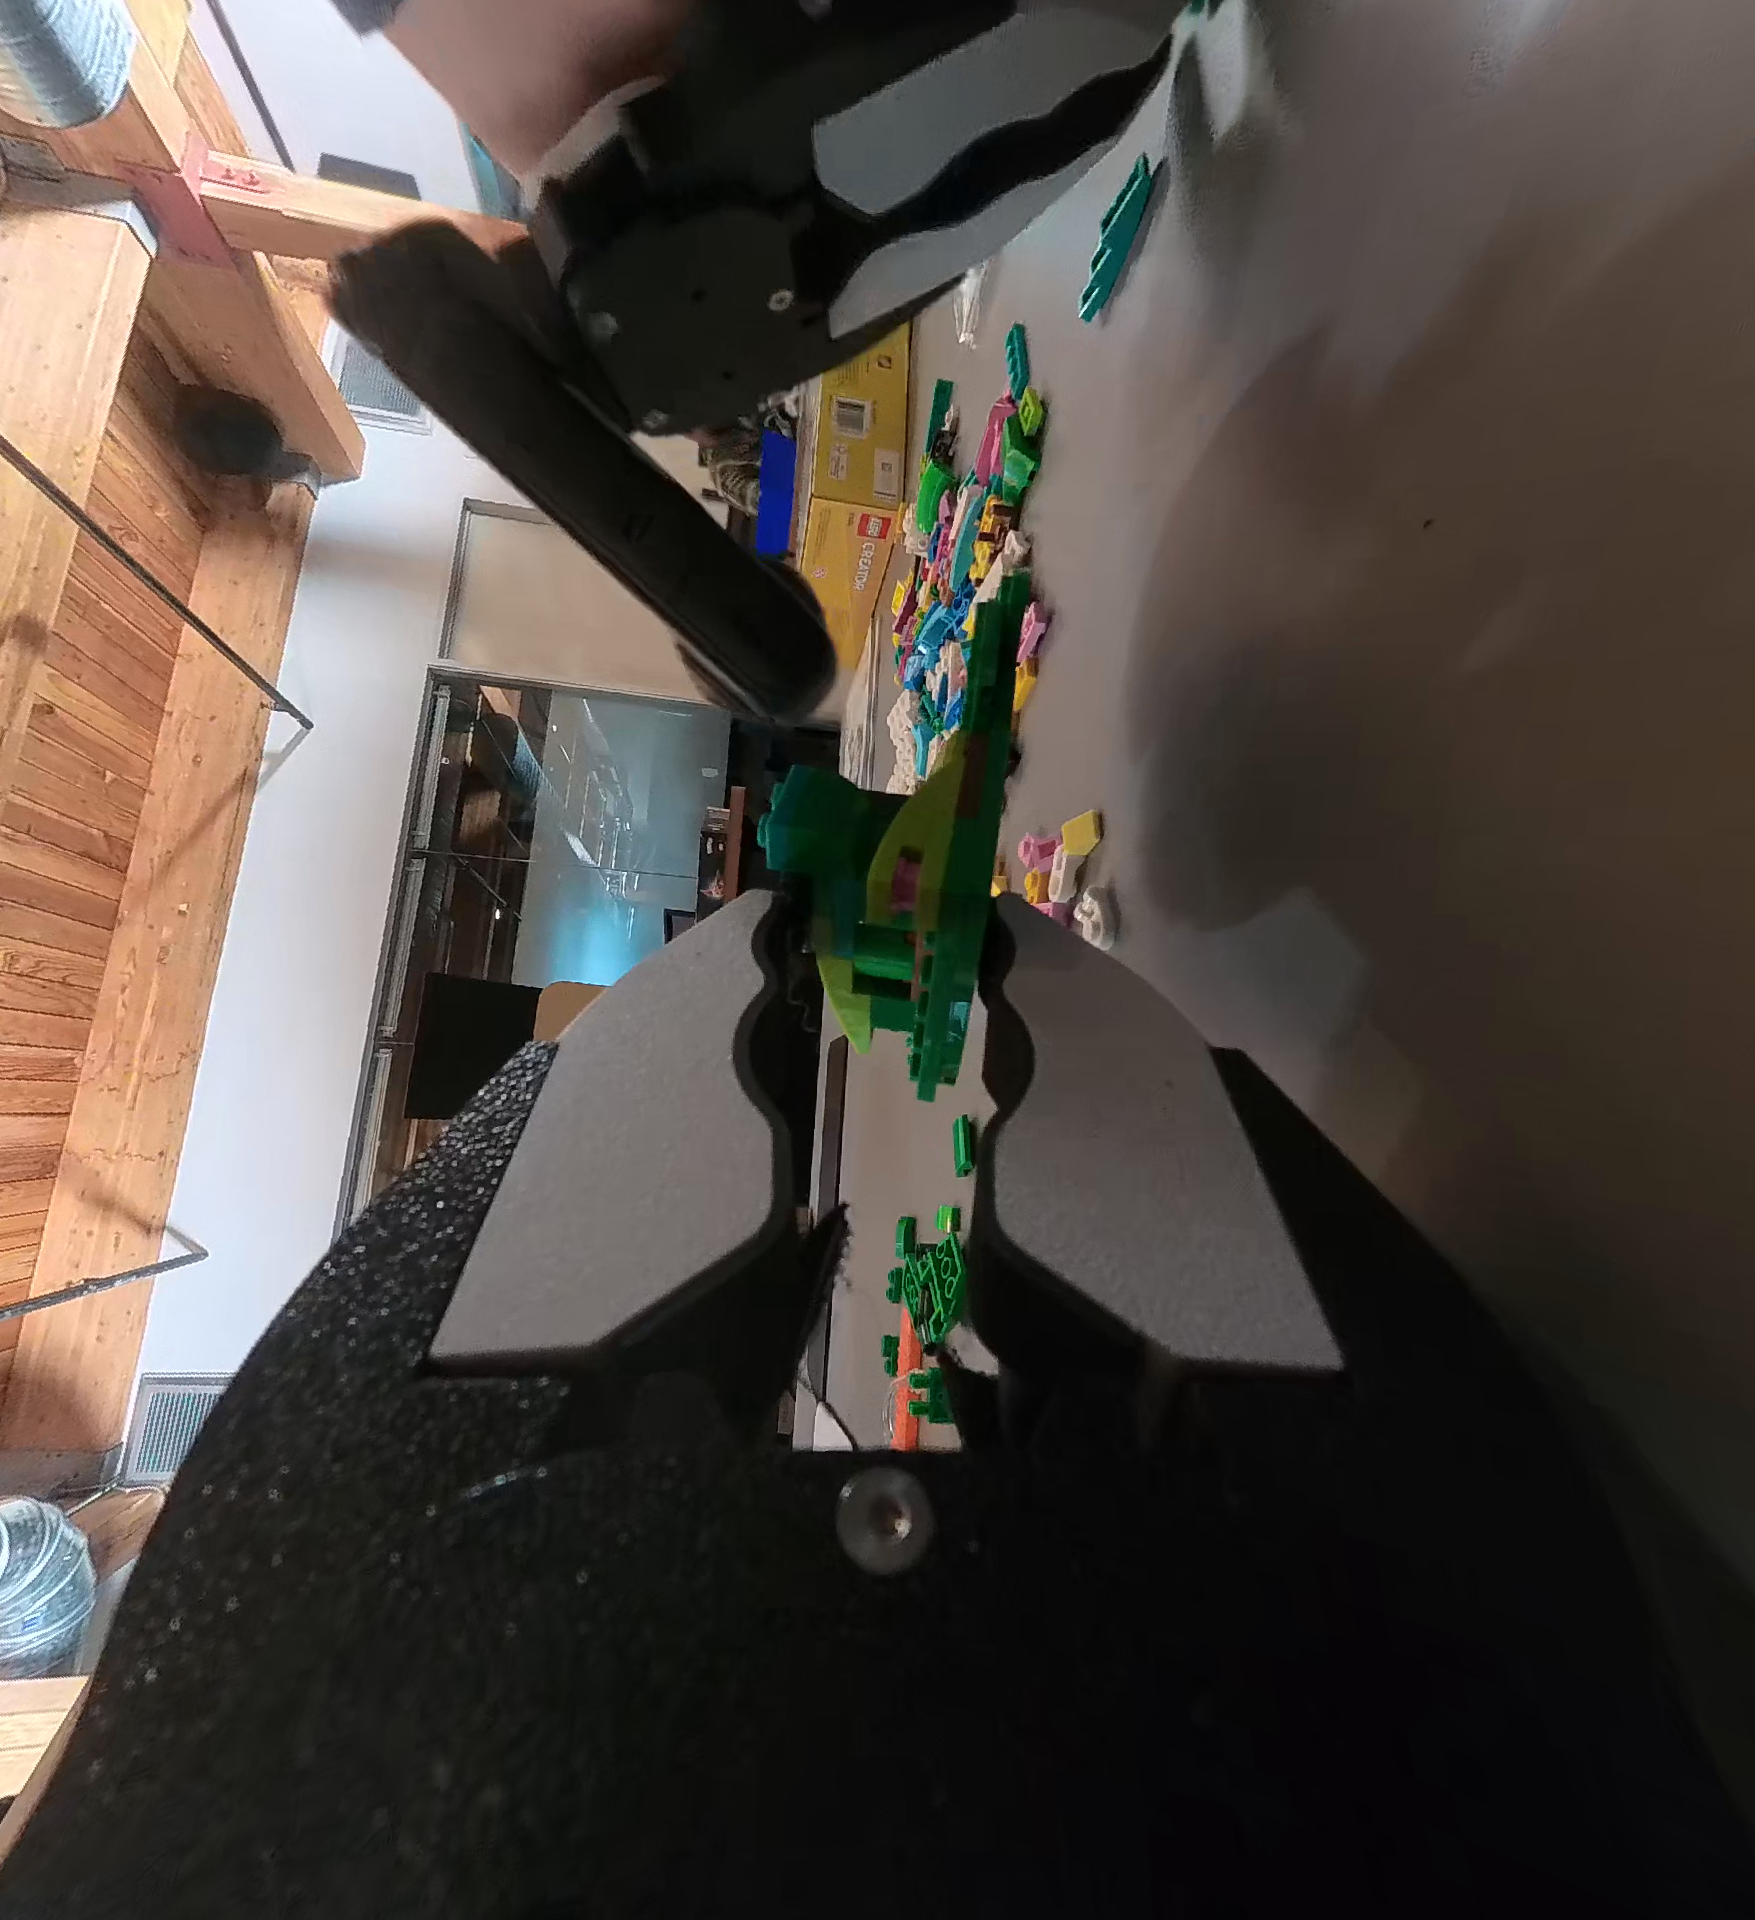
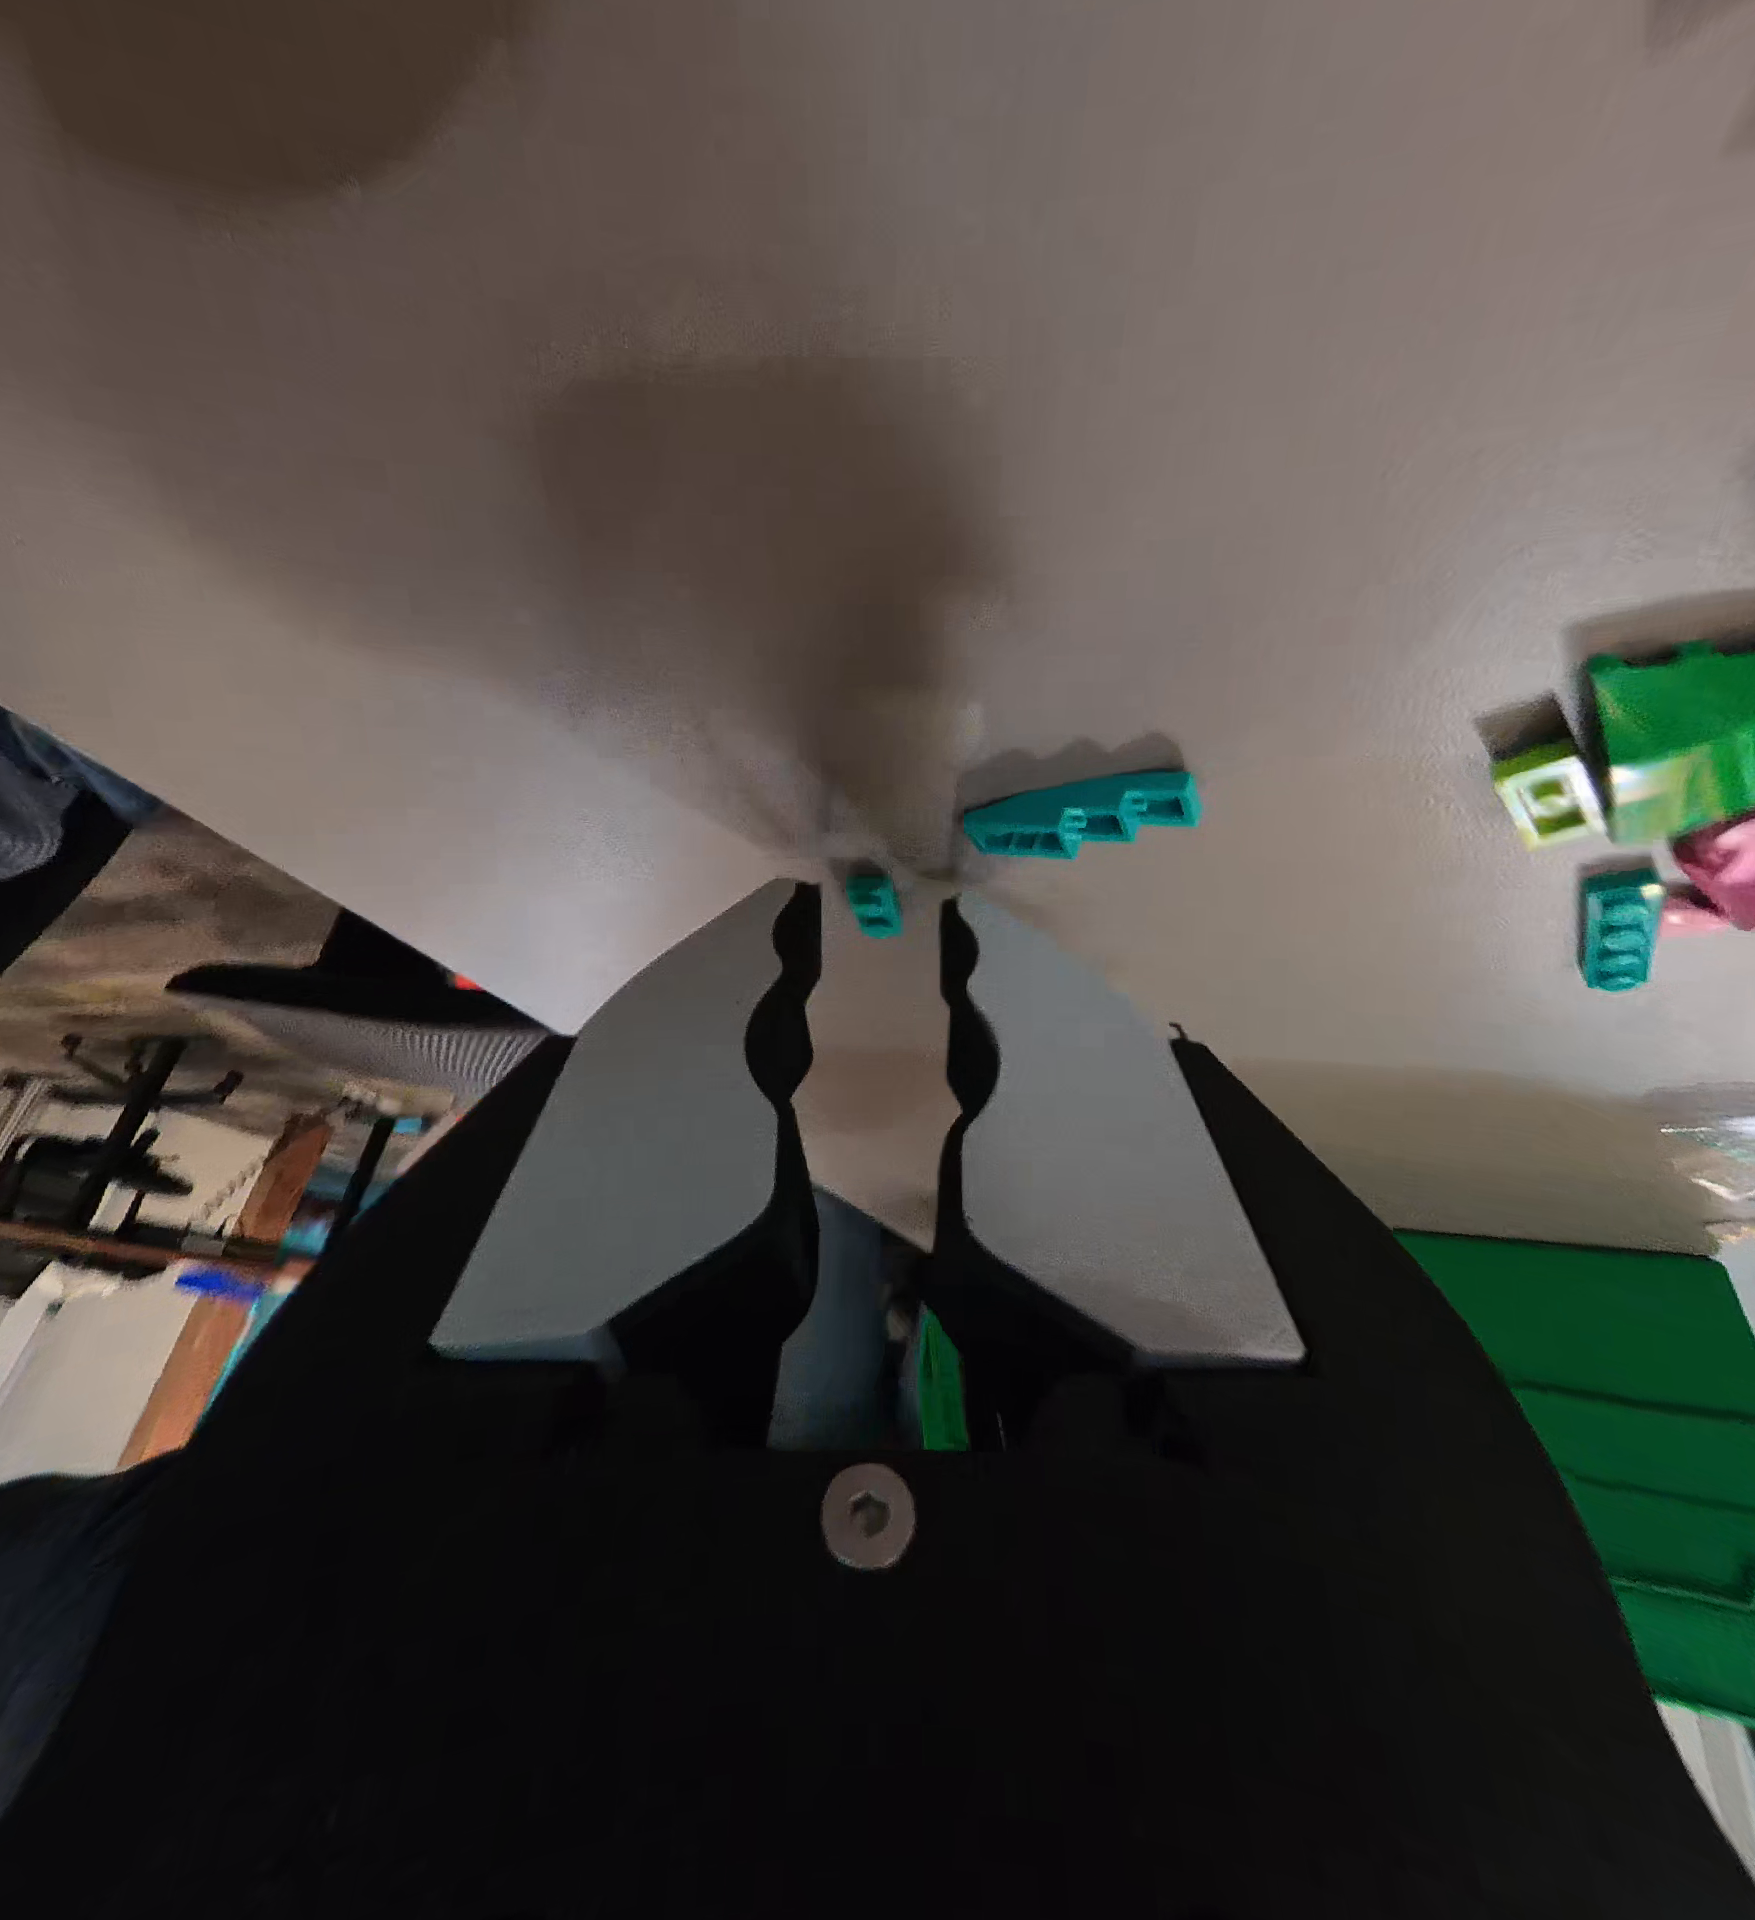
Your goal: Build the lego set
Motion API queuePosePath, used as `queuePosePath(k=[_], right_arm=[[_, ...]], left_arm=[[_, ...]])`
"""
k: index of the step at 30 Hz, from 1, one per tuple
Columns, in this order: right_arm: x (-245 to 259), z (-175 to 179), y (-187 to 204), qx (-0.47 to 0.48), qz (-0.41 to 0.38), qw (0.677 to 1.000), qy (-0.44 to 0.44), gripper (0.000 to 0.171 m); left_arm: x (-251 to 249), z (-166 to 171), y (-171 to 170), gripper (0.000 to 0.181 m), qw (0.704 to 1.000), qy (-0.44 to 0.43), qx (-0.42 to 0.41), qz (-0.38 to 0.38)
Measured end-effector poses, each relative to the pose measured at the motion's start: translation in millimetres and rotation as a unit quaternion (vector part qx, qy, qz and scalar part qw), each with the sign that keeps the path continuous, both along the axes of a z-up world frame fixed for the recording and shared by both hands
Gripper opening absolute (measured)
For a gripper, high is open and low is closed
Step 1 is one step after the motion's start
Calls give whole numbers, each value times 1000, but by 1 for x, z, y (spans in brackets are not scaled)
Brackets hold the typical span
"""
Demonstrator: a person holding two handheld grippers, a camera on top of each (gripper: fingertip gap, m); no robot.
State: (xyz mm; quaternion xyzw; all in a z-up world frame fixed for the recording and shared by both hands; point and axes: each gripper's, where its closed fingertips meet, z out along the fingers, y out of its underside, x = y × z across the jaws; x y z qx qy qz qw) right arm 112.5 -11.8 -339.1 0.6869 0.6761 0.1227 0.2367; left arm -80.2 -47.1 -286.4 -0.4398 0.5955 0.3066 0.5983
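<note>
My left gripper [image 1: 883, 906] is shut on a green Lego build [image 1: 914, 935], a dark green plate with lime and teal parts, held on edge over the grey table [image 1: 1475, 727]. My right gripper [image 2: 871, 891] is open, tips down at the table [image 2: 437, 468]. A small teal brick [image 2: 875, 906] lies between its fingertips, with a gap on both sides. A stepped teal piece [image 2: 1081, 812] lies just to the right; it also shows in the left wrist view [image 1: 1122, 239]. The right gripper shows at the top of the left wrist view [image 1: 956, 156].
A pile of mixed coloured bricks [image 1: 966, 540] and yellow set boxes [image 1: 852, 499] lie beyond the build. Loose green pieces [image 1: 930, 1278] lie near my left fingers. In the right wrist view, green, lime, pink and teal bricks [image 2: 1725, 748] lie right, and a green plate [image 2: 1631, 1455] at lower right.
</note>
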Motion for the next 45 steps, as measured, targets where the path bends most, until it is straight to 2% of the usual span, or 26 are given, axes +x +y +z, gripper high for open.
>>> queuePosePath(k=[3,8,14,19,28,30,34,38,42,45], right_arm=[[-5,9,3,36,8,995,96,29],[0,13,5,78,44,953,288,26],[7,4,-3,71,36,911,405,18],[8,0,2,64,-8,905,420,17],[2,-3,-1,53,-5,905,422,7],[-11,7,-9,40,-2,894,447,7],[-71,54,-47,17,88,837,539,7],[-121,91,-81,-4,194,801,566,7],[-151,103,-99,-61,236,795,556,7],[-160,102,-100,-77,253,805,532,7]], left_arm=[[0,1,0,35,1000,0,3,0],[4,10,-5,34,999,-4,32,-13],[12,32,-19,34,994,-22,103,-42],[11,26,-15,34,995,-6,91,-35],[10,22,-12,34,996,-1,81,-31],[11,22,-12,34,996,0,82,-30],[14,24,-16,34,996,-14,79,-47],[26,22,-31,36,991,-56,22,-122],[29,29,-40,34,984,-95,2,-154],[30,28,-42,34,983,-92,0,-160]])
